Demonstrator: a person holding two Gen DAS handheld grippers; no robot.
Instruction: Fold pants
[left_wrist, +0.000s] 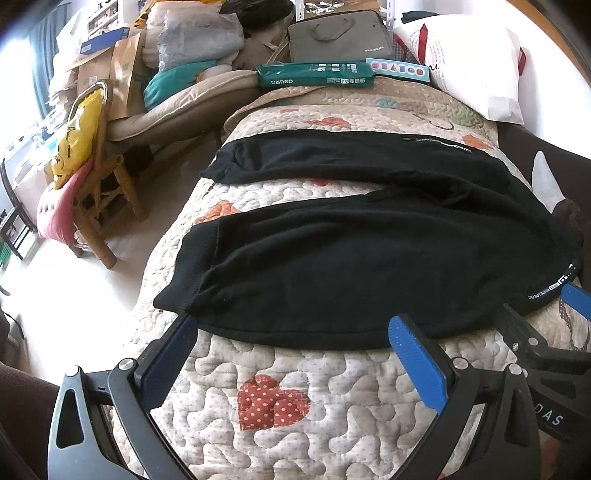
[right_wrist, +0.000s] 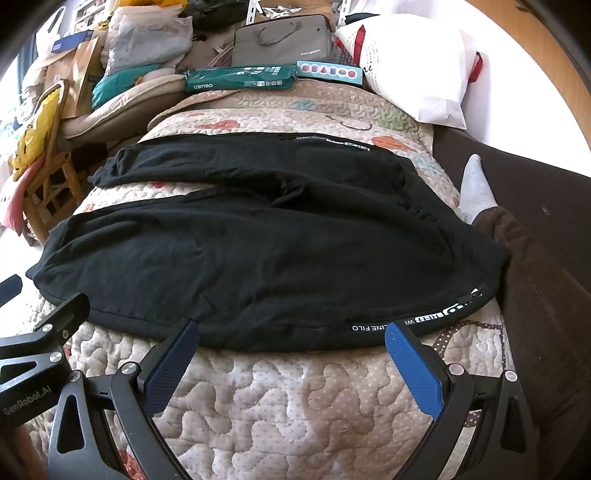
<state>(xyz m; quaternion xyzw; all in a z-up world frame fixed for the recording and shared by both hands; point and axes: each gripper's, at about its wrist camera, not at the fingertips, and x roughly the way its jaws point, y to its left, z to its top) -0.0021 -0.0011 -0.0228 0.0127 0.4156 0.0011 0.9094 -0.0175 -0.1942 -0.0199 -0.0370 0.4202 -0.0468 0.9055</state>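
Two grippers sit low in the frames, both with fingers spread wide and holding nothing. The left gripper (left_wrist: 291, 332) has its blue fingertips right at the near edge of the black pants (left_wrist: 369, 258). The right gripper (right_wrist: 291, 332) is at that same edge, beside the white writing on the waistband (right_wrist: 413, 320). The pants lie flat across the middle of the quilt (left_wrist: 295, 424), with both legs stretched toward the left side of the frame and apart from each other. A green pack (left_wrist: 316, 75) and a white pillow (left_wrist: 476, 66) sit at the top.
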